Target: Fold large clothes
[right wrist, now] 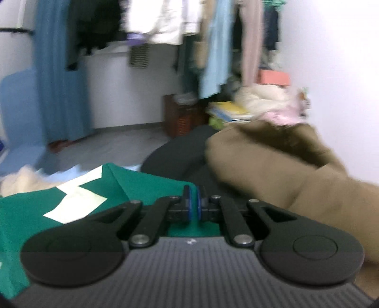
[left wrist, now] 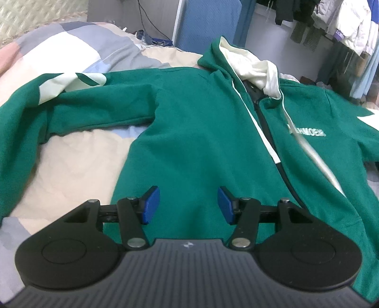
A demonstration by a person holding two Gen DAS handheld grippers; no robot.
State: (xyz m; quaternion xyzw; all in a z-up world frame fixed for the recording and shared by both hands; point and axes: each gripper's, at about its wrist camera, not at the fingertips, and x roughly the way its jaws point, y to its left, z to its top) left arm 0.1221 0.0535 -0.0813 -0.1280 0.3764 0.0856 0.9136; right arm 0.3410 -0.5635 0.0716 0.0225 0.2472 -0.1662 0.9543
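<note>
A large green zip hoodie (left wrist: pixel 201 132) with a cream-lined hood (left wrist: pixel 251 64) lies face up on the bed, its near sleeve (left wrist: pixel 78 104) stretched out to the left. Over the hoodie's lower body hovers my left gripper (left wrist: pixel 188 205), its blue pads apart with nothing between them. In the right wrist view, my right gripper (right wrist: pixel 192 201) is shut on a fold of the green hoodie's other sleeve (right wrist: pixel 99 196), which carries cream patches and is lifted off the bed. The view there is blurred.
A patchwork quilt (left wrist: pixel 71 163) covers the bed. A brown garment (right wrist: pixel 284 170) and a dark one (right wrist: pixel 180 151) lie to the right of the held sleeve. Hanging clothes (right wrist: pixel 165 21), stacked books (right wrist: pixel 232 111) and a brown box (right wrist: pixel 177 116) stand beyond.
</note>
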